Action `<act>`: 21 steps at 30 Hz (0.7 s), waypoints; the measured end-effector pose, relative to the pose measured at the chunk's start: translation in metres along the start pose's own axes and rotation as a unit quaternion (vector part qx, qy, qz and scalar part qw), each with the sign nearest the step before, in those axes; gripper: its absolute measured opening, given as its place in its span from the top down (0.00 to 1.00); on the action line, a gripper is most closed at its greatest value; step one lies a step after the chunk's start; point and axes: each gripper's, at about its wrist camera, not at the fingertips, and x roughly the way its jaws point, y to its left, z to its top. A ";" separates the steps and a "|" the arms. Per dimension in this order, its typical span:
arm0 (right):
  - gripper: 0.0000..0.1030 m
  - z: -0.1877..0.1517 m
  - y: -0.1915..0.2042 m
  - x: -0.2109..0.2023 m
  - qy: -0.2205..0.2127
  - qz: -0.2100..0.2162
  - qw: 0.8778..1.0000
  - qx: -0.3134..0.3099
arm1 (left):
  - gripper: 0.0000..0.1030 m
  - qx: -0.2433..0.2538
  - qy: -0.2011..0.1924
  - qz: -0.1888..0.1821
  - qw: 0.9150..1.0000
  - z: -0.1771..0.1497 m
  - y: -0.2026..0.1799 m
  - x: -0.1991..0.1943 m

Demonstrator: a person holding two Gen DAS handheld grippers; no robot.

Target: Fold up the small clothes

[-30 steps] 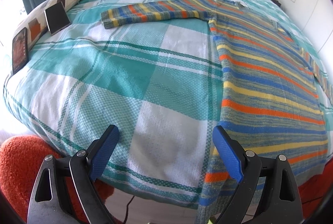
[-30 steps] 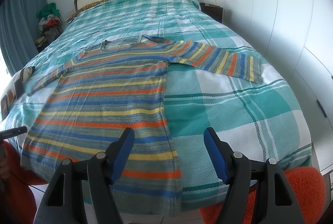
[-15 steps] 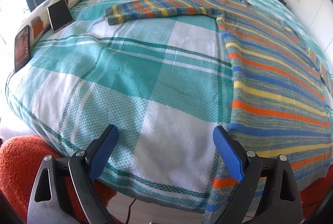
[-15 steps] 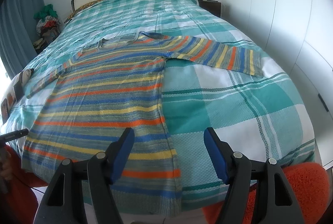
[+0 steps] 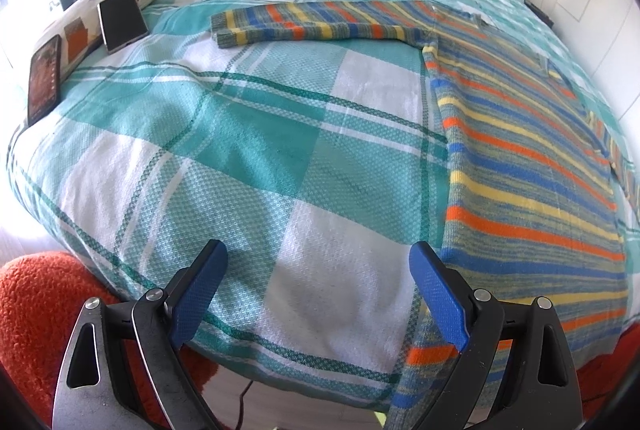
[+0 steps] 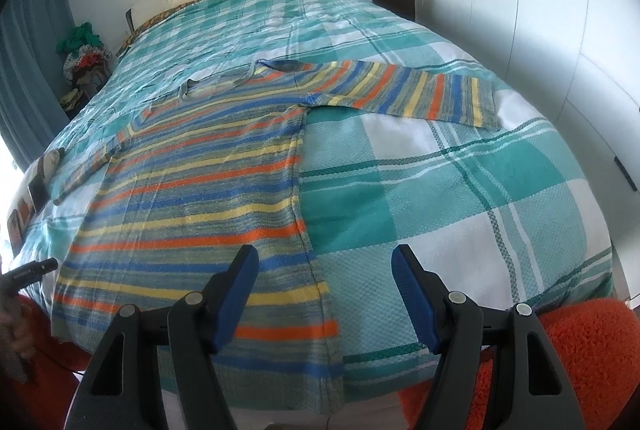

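We see a striped sweater (image 6: 192, 198) lying flat on a bed (image 6: 460, 190) with a green and white checked cover. Its sleeves are spread out to both sides. In the right wrist view it fills the left and middle of the frame, and its bottom edge hangs over the bed's near edge. Our right gripper (image 6: 324, 294) hangs above that edge, jaws open and holding nothing. Our left gripper (image 5: 318, 290) is open too, over bare cover just left of the sweater. Two phones (image 5: 122, 20) lie at the upper left of the left wrist view.
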 end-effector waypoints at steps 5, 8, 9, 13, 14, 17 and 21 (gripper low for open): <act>0.33 0.020 -0.041 0.004 0.000 0.028 0.997 0.078 | 0.09 -0.005 -0.006 -0.010 1.000 0.001 0.003 -0.003; 0.33 0.046 -0.062 0.012 0.005 0.025 0.995 0.094 | 0.09 -0.006 -0.003 -0.009 1.000 0.001 0.003 -0.002; 0.33 0.056 -0.066 0.015 0.006 0.026 0.995 0.094 | 0.09 -0.006 -0.004 -0.007 1.000 0.001 0.003 -0.002; 0.33 0.121 -0.042 0.041 0.031 0.053 0.998 0.027 | 0.09 -0.001 -0.006 -0.007 1.000 0.001 -0.001 -0.001; 0.33 0.137 -0.027 0.050 0.039 0.066 0.997 -0.004 | 0.09 0.002 -0.006 -0.006 1.000 0.001 -0.003 -0.001; 0.33 0.189 0.027 0.089 0.069 0.088 0.985 -0.129 | 0.09 0.009 -0.004 -0.001 1.000 0.001 -0.005 0.001; 0.34 0.248 0.083 0.152 0.071 0.040 0.958 -0.275 | 0.09 0.013 -0.001 0.002 1.000 0.001 -0.004 0.002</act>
